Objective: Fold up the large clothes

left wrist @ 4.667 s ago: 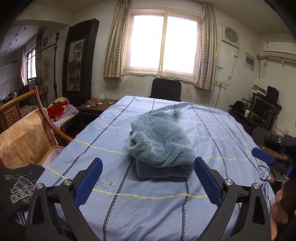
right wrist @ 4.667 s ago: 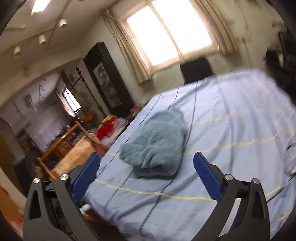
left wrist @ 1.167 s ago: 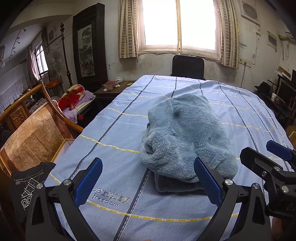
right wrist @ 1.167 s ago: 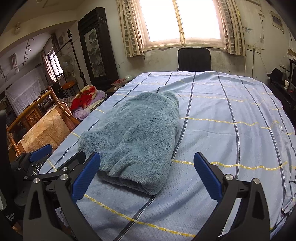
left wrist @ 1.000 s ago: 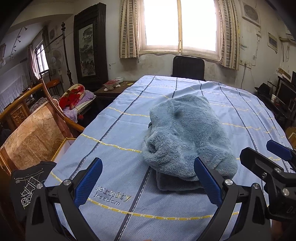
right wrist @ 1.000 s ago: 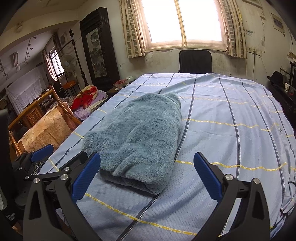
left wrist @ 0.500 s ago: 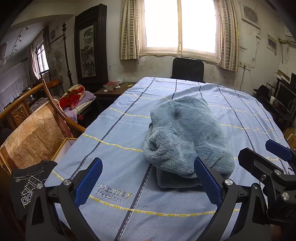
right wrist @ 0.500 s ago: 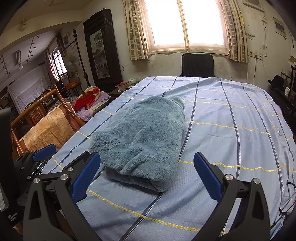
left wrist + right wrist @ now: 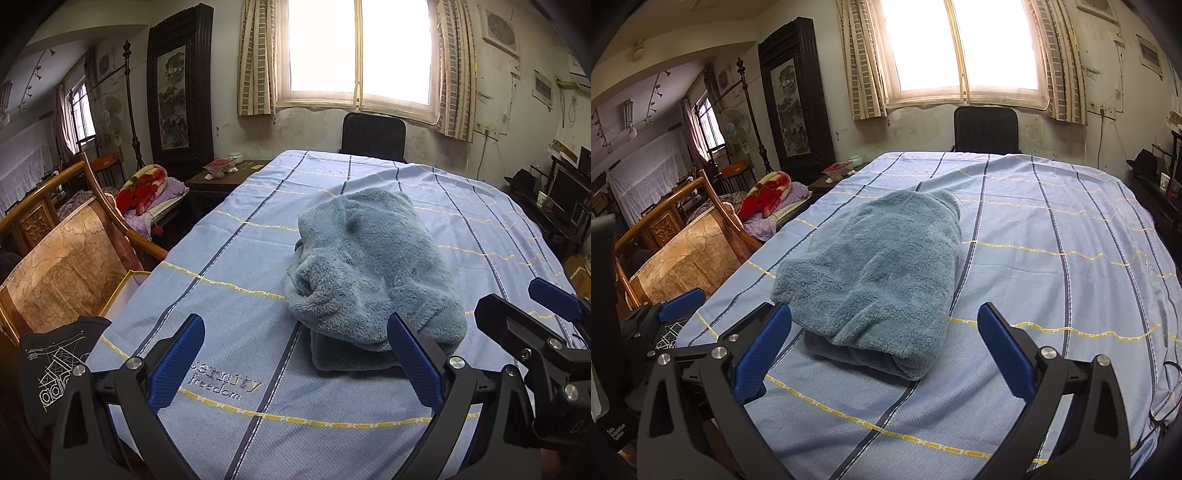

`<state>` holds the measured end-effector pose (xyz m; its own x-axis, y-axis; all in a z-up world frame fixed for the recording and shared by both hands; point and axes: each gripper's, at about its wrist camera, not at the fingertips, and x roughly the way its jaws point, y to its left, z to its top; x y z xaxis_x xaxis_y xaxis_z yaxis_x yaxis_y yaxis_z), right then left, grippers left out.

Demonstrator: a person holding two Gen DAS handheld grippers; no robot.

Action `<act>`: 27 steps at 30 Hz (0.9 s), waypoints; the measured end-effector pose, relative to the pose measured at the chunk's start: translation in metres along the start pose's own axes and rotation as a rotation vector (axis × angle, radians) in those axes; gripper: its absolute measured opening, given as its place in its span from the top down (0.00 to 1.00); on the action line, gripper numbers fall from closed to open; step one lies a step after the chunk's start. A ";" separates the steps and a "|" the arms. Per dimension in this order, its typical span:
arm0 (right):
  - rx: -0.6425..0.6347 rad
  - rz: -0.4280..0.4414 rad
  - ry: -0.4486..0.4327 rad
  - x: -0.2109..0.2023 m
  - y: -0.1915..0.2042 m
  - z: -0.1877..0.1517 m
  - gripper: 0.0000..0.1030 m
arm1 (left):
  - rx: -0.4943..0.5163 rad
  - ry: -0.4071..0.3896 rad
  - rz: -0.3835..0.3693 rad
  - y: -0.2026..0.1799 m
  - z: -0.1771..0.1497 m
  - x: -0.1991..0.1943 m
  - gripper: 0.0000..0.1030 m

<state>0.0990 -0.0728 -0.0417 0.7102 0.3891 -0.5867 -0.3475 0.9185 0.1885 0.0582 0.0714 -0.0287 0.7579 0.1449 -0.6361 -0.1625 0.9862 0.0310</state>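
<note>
A fluffy blue-grey garment point(image 9: 369, 266) lies folded in a thick bundle on the light blue striped bed sheet point(image 9: 229, 295); it also shows in the right wrist view point(image 9: 879, 273). My left gripper point(image 9: 295, 358) is open and empty, held above the sheet just short of the bundle's near edge. My right gripper point(image 9: 882, 347) is open and empty, near the bundle's near end. The right gripper shows at the right edge of the left wrist view point(image 9: 535, 332), and the left gripper shows at the left of the right wrist view point(image 9: 676, 314).
A wooden chair with a tan cushion point(image 9: 62, 269) and a black printed garment point(image 9: 55, 369) stand left of the bed. A black chair point(image 9: 373, 136) stands at the far end under the window. Desk clutter point(image 9: 561, 192) is on the right. A red blanket point(image 9: 144, 184) lies at left.
Both grippers have drawn back slightly from the folded bundle, which looks a little smaller and farther. Both stay open. The bundle has not moved.
</note>
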 end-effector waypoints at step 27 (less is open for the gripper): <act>-0.007 0.001 0.010 0.003 0.000 -0.003 0.05 | 0.017 -0.002 -0.001 0.003 -0.002 0.002 0.04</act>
<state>0.0990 -0.0722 -0.0458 0.7040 0.3893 -0.5940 -0.3525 0.9176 0.1837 0.0583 0.0749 -0.0312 0.7591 0.1443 -0.6348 -0.1510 0.9876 0.0439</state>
